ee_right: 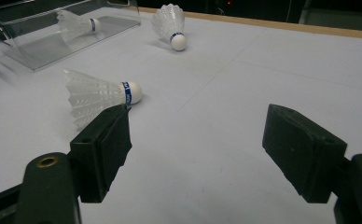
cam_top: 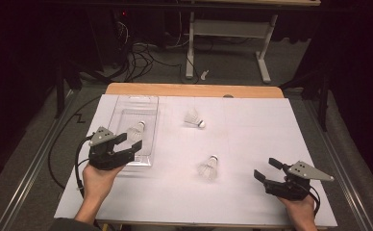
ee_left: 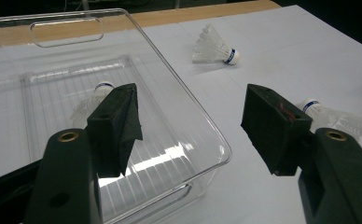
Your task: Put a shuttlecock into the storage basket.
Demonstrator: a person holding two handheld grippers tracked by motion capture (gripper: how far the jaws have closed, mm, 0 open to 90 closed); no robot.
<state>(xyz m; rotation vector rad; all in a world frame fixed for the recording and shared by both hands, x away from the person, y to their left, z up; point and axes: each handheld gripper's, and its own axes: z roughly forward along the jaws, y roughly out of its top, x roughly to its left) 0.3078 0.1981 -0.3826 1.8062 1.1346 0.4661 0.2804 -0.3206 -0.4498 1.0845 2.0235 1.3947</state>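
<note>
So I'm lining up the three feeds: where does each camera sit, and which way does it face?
High view: above the near edge, facing forward and down on the table; forearms and hands show.
Left gripper view: on the left hand-held gripper, facing the clear tray.
Right gripper view: on the right hand-held gripper, facing the nearest shuttlecock.
All share the shuttlecocks.

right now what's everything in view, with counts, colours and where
shuttlecocks: three, white with blue band; one in the tray, one far centre of the sheet, one near centre
tray: one, clear plastic, left side of the sheet
sheet: one, white, covering the table
table: one, wooden edge at the far side
desk frame: one, white legs, on the floor beyond the table
cables: several, black, on the floor behind
left tool: black, open, over the tray's near end
right tool: black, open, near right
</note>
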